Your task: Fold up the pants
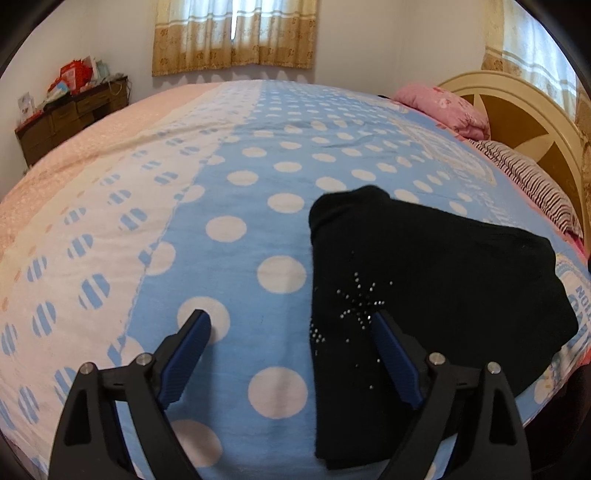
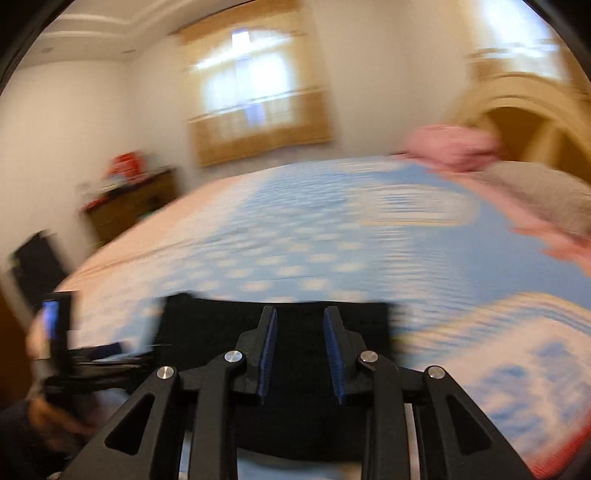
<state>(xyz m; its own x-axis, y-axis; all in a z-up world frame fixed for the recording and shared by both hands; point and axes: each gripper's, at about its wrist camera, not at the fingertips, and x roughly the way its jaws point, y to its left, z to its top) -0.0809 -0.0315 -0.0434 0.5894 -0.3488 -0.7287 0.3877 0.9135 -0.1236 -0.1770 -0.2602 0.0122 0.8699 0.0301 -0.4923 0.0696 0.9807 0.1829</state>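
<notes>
The black pants (image 1: 424,288) lie folded into a compact stack on the blue polka-dot bedspread (image 1: 258,184), with a rhinestone star on top. My left gripper (image 1: 291,321) is wide open and empty; its right finger hovers over the pants' left edge, its left finger over the bedspread. In the blurred right wrist view the pants (image 2: 221,332) lie just beyond my right gripper (image 2: 300,314), which is partly open and holds nothing. The other hand-held gripper (image 2: 59,332) shows at the left there.
A pink pillow (image 1: 443,107) and a striped pillow (image 1: 528,181) lie by the cream headboard (image 1: 517,110) at the right. A dark wooden dresser (image 1: 70,114) with clutter stands at the far left. Curtains (image 1: 236,33) cover the window behind the bed.
</notes>
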